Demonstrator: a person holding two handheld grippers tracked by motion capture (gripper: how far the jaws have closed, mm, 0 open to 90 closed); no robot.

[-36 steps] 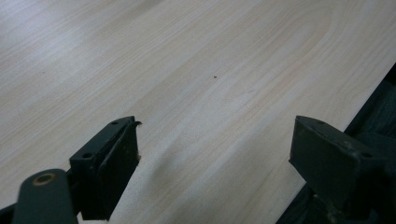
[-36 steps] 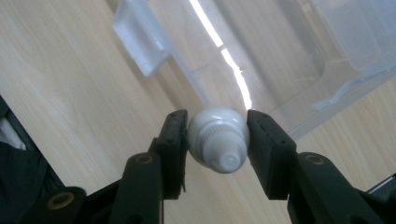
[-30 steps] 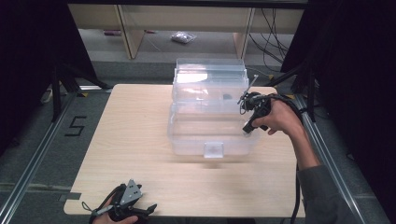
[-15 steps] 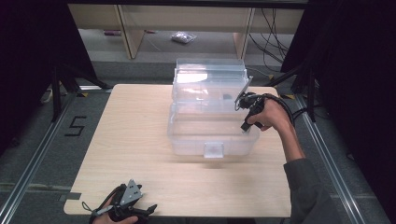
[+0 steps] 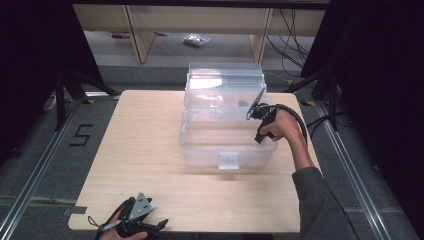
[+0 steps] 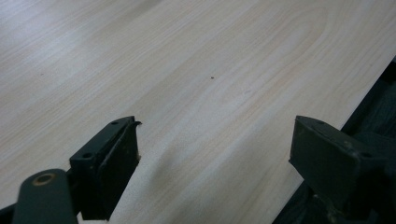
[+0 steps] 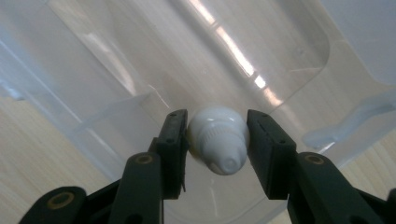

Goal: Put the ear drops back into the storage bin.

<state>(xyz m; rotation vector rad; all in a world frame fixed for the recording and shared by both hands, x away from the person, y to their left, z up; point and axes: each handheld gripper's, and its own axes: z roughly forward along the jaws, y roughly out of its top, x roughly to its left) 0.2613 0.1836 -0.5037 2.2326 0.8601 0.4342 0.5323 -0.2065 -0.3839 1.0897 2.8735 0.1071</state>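
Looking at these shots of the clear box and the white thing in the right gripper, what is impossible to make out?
- White object, right gripper view: just a ribbed rounded end; the jaws cover its sides, so what it is stays unclear.
- Right gripper, high view: its tips blur behind the clear plastic box wall.
- Left gripper, high view: cut off by the bottom edge.
- Small packet on the floor: too small to identify.

I see a clear plastic bin (image 5: 227, 137) with its lid raised near the far edge of the table (image 5: 140, 145). My right gripper (image 5: 259, 140) dips inside the bin's right end. My left gripper (image 5: 134, 222) rests at the table's near edge, towards the left corner.
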